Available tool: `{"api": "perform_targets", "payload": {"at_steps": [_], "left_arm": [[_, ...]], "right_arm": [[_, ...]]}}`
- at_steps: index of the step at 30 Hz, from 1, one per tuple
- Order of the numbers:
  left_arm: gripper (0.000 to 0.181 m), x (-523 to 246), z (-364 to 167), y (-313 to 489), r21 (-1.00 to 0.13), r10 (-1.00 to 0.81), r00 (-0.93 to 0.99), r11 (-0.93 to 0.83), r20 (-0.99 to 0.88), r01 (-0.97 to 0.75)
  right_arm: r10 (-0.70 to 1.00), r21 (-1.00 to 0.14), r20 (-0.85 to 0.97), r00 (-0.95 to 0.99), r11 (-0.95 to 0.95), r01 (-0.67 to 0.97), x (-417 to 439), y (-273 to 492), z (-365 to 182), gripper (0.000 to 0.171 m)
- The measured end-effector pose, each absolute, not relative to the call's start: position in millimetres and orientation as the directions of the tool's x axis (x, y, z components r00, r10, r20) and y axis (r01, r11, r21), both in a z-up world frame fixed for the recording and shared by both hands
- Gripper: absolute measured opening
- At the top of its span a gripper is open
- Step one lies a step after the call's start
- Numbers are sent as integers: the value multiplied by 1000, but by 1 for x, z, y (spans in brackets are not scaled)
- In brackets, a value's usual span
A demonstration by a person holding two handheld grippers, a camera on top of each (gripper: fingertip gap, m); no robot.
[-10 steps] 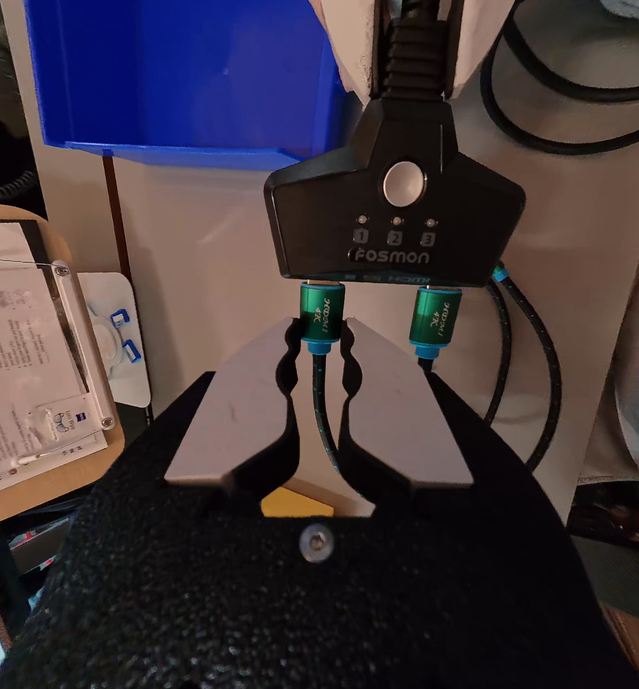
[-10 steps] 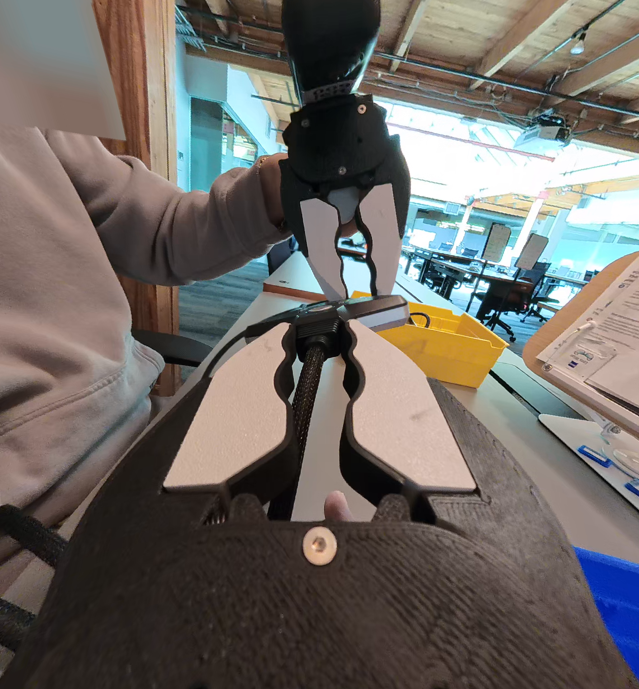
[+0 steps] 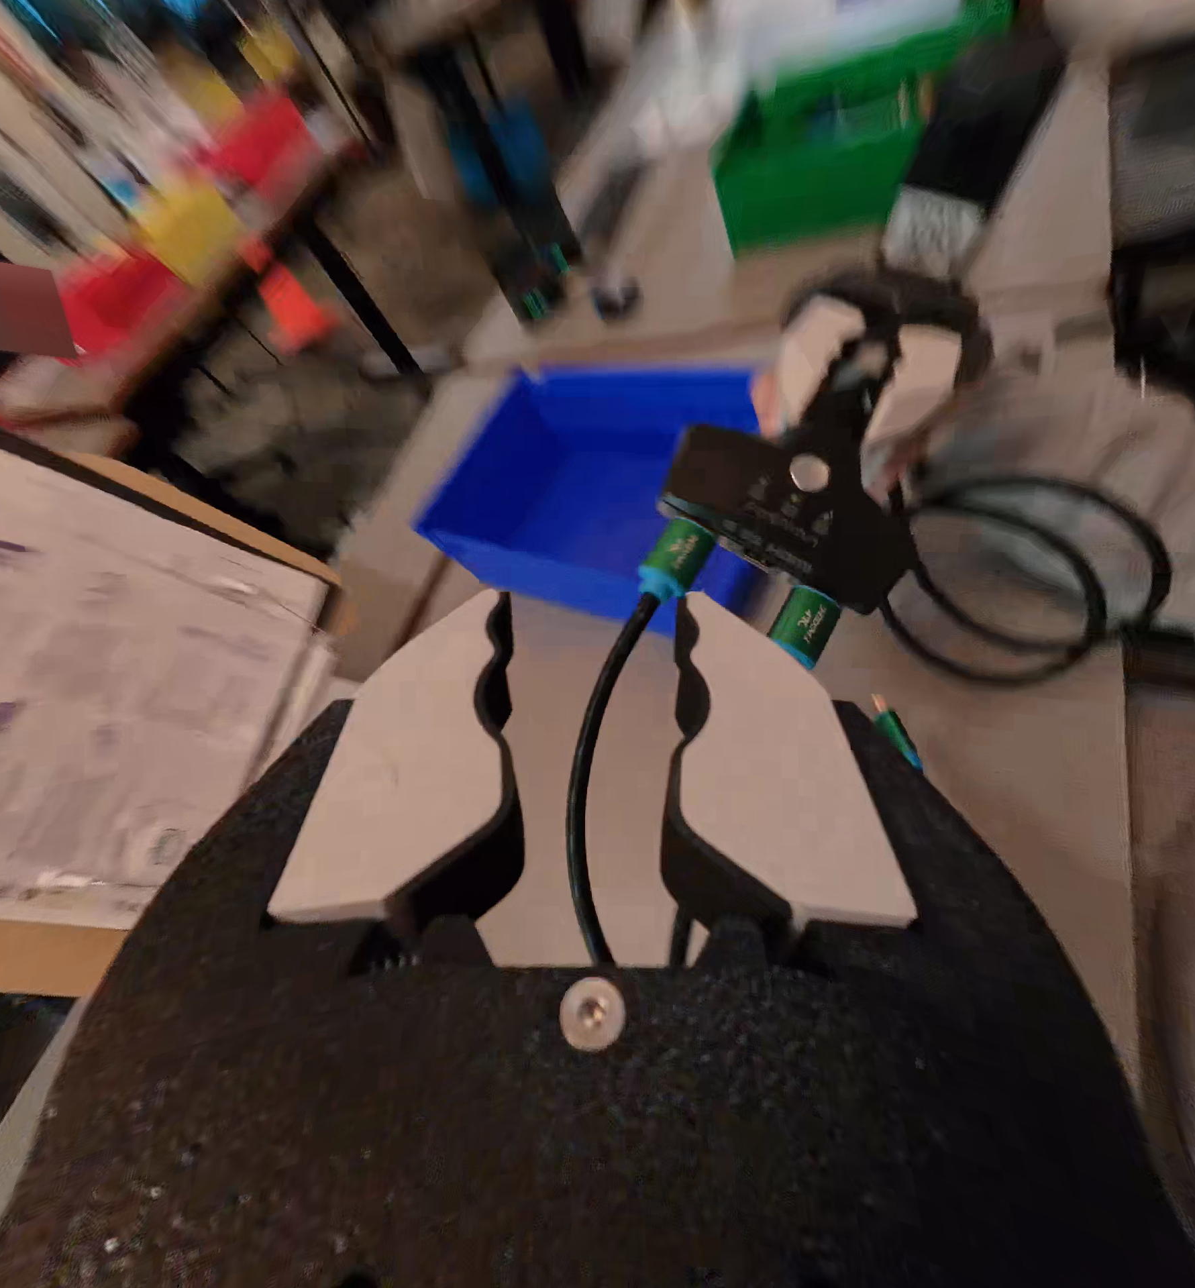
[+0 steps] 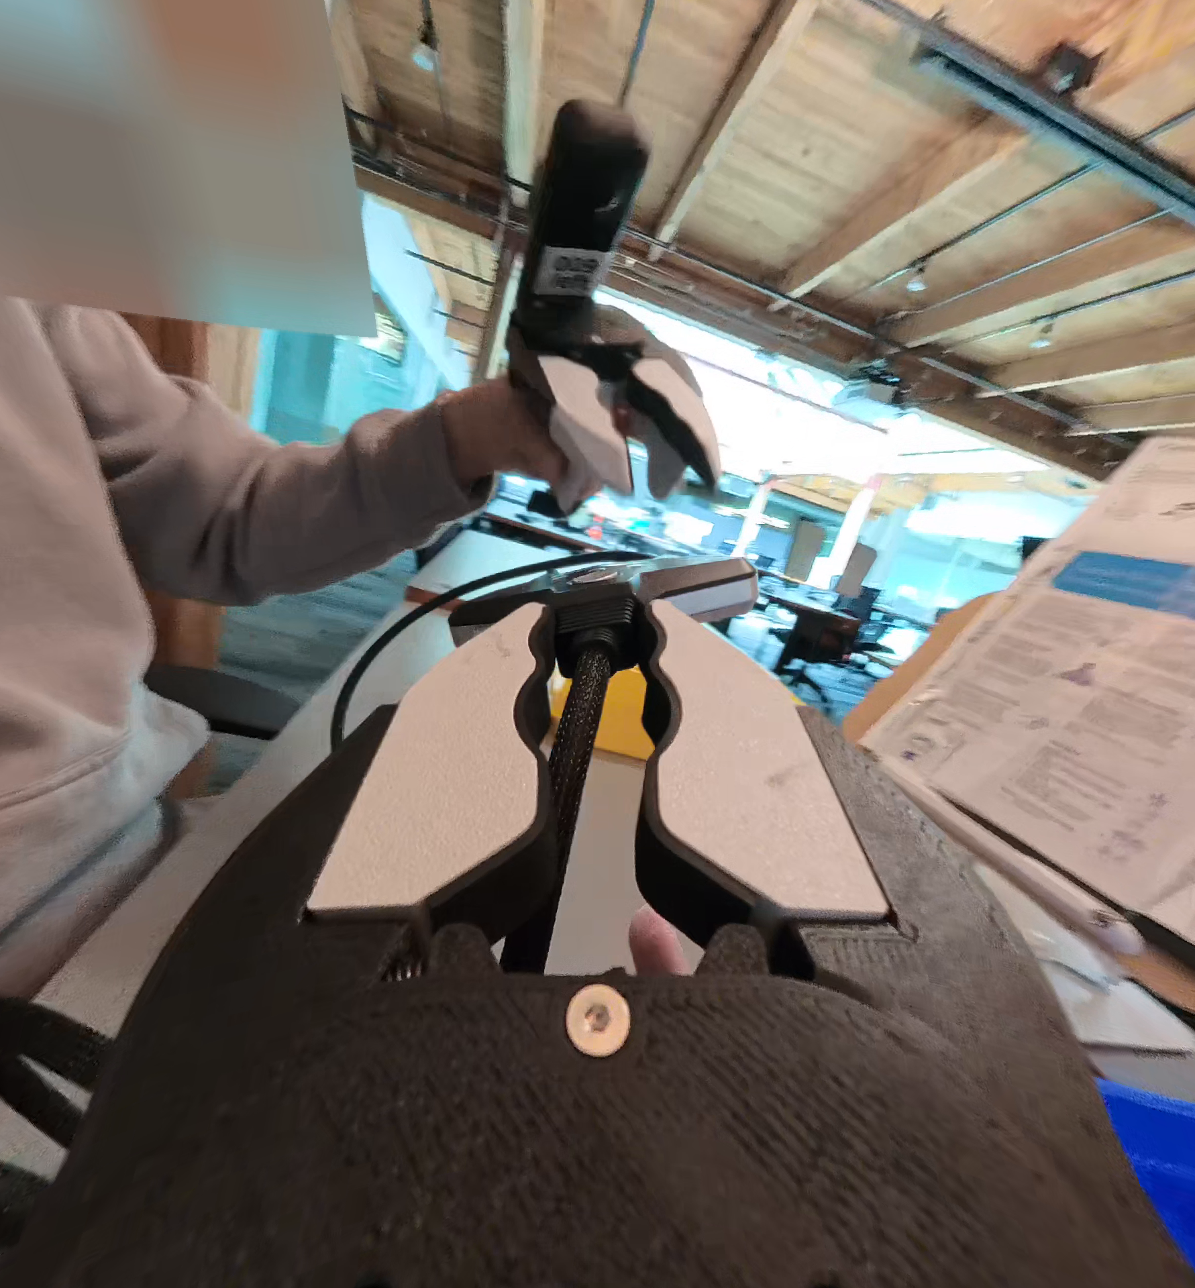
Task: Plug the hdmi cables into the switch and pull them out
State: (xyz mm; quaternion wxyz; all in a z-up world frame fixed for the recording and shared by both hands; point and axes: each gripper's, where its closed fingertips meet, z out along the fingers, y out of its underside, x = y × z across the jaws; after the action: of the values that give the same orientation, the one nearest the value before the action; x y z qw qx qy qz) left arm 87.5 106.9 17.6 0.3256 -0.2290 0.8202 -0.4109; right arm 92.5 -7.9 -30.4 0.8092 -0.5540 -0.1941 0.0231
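Observation:
The black HDMI switch (image 3: pixel 782 516) hangs above the table with two green-shelled HDMI plugs in it, one on the left (image 3: pixel 674 550) and one on the right (image 3: pixel 807 624). My left gripper (image 3: pixel 589 613) is open and empty, drawn back from the switch, and the left plug's black cable (image 3: pixel 587 767) runs between its fingers. A third green plug (image 3: pixel 894 732) lies loose by the right finger. My right gripper (image 4: pixel 594 617) is shut on the switch's ribbed cable collar (image 4: pixel 591 613), with the switch (image 4: pixel 678 585) just beyond it. The left gripper (image 4: pixel 622 446) also shows raised above the switch.
A blue bin (image 3: pixel 566 488) stands on the table behind the switch. A slanted board with papers (image 3: pixel 92 662) is at the left, and coiled black cable (image 3: pixel 1040 578) at the right. In the right wrist view a yellow bin (image 4: pixel 615 704) and a person's grey sleeve (image 4: pixel 232 488) show.
My left gripper was closed around the left green plug; it has let go, opened wide and pulled back and up from the switch. The right gripper still holds the switch's collar.

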Motion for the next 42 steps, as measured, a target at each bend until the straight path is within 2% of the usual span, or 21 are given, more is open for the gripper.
{"api": "perform_targets", "payload": {"at_steps": [1,3,5,9,14,18,22,26,29,32,35,37,38,42], "left_arm": [[46,82,41,121,-880,-690,-639,473,-341,-41],[46,66,78,157,-955,-791,-544,287,-280,74],[42,53,86,197,-980,-863,-465,160,-196,116],[43,45,33,249,-989,-909,-399,147,-126,-24],[43,41,-18,265,-983,-912,-397,152,-98,-107],[44,43,-47,261,-977,-900,-434,122,-34,-176],[46,46,-67,254,-965,-884,-467,139,-19,-223],[48,51,-80,249,-947,-876,-481,187,-40,-261],[50,52,-88,246,-930,-866,-496,233,-66,-283],[50,54,-94,243,-920,-862,-499,262,-87,-292],[50,55,-99,239,-915,-857,-507,271,-88,-299],[50,55,-101,236,-914,-854,-515,267,-77,-305],[50,56,-101,235,-914,-852,-519,261,-68,-310],[50,54,-106,228,-911,-842,-537,258,-48,-323]], "right_arm": [[199,-898,304,931,386,211,97,-11,-25,22],[100,-879,330,939,395,267,104,-20,-11,22],[0,-861,373,928,373,346,113,-29,3,22],[-224,-829,429,875,289,480,152,-46,43,22],[-502,-784,435,748,198,588,212,-73,84,22],[-729,-784,342,593,127,608,263,-92,61,22],[-823,-791,326,466,32,610,282,-93,6,22],[-791,-749,507,342,-208,628,278,-74,-26,22],[-698,-673,682,216,-484,559,283,-60,-44,23],[-576,-605,785,229,-633,482,288,-53,-62,22],[-401,-482,867,295,-825,294,298,-58,-96,23],[-327,-394,881,342,-907,148,303,-71,-110,23],[-319,-388,857,405,-916,101,301,-74,-117,24],[-365,-491,677,639,-871,24,288,-67,-136,21]]}}
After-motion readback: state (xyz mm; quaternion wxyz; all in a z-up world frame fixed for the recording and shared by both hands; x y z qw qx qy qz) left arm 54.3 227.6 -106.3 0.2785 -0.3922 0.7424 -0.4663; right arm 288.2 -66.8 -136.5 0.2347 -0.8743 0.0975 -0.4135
